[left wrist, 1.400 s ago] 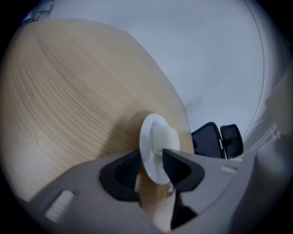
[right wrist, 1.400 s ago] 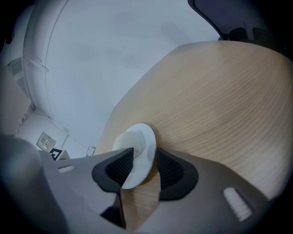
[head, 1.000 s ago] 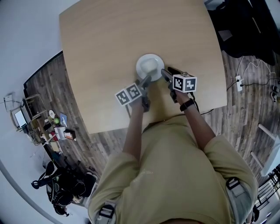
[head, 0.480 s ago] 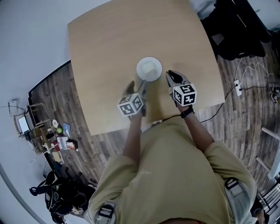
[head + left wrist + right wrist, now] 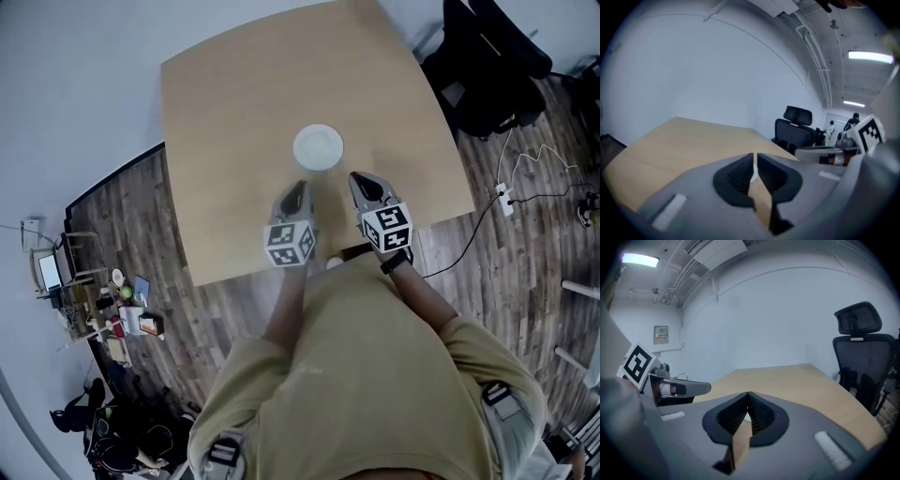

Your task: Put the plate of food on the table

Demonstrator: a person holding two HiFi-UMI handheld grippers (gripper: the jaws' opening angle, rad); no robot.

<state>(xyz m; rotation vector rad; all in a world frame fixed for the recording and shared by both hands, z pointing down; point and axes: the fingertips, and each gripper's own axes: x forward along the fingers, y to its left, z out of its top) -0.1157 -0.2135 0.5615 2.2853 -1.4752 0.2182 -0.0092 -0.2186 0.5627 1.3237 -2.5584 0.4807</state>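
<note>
Plate [image 5: 318, 147] sits mid-table [image 5: 234, 112], apart from both tools. L gripper [image 5: 293, 199]: jaws just closing, near together, nothing btwn. R gripper [image 5: 366, 187]: closed, empty. Placement looks done, so you stay clear of the rim and don't nudge it.

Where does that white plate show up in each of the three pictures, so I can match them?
Head view: the plate sits on the table, just above the middle of the picture.
Left gripper view: only a white sliver low at centre, probably the plate.
Right gripper view: again a white sliver low at centre, probably the plate.
Shared landmark: the wooden table.
</note>
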